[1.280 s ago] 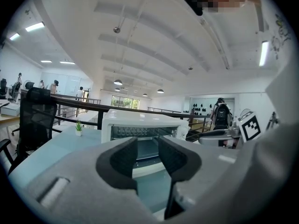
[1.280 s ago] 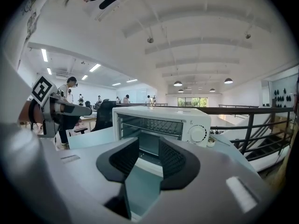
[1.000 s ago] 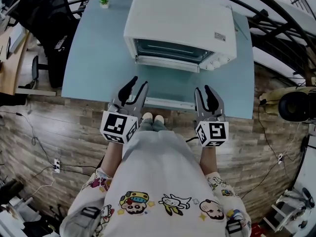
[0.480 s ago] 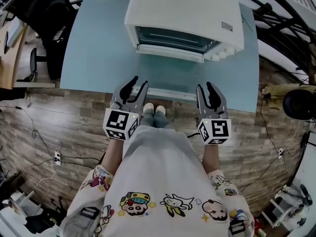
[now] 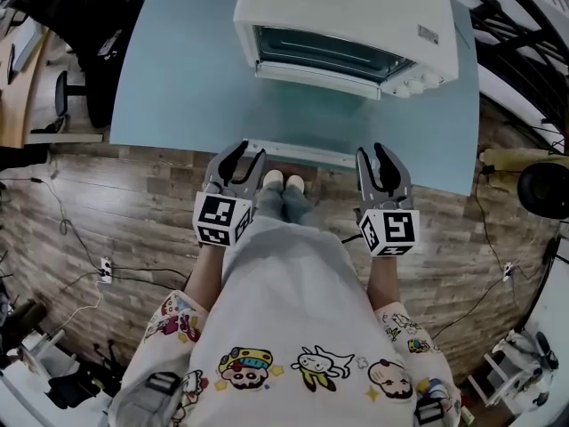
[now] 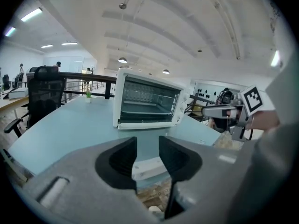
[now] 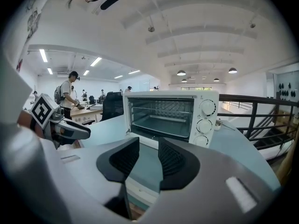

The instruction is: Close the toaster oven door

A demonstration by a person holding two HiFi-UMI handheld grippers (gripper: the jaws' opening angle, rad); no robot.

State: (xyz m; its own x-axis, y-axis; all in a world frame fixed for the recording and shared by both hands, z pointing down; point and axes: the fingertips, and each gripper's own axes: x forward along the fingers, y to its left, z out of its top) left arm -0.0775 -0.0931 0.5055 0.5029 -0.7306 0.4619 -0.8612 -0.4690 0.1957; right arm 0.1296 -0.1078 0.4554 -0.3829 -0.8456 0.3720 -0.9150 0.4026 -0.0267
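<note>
A white toaster oven (image 5: 347,12) stands at the back of a light blue table (image 5: 178,87). Its glass door (image 5: 311,114) is folded down flat, and the door's white handle (image 5: 298,154) lies along the table's front edge. My left gripper (image 5: 249,149) is at the left end of the handle, open by a narrow gap with nothing in it. My right gripper (image 5: 373,151) is just past the handle's right end, also open and empty. The left gripper view has the oven (image 6: 147,104) and handle (image 6: 149,167) beyond the gripper (image 6: 147,146). Beyond the gripper (image 7: 148,146), the right gripper view looks into the oven's cavity (image 7: 161,113).
Three knobs (image 7: 204,122) run down the oven's right side. A black office chair (image 5: 80,25) stands left of the table and a dark railing (image 5: 507,25) runs along the right. My shoes (image 5: 284,183) are on the wooden floor (image 5: 116,212) below the handle. A small plant (image 6: 88,94) sits at the table's far corner.
The table and oven have slid up the head view. Both grippers' tips, which lay over the door's front part, now sit level with its handle. The jaw gaps look unchanged.
</note>
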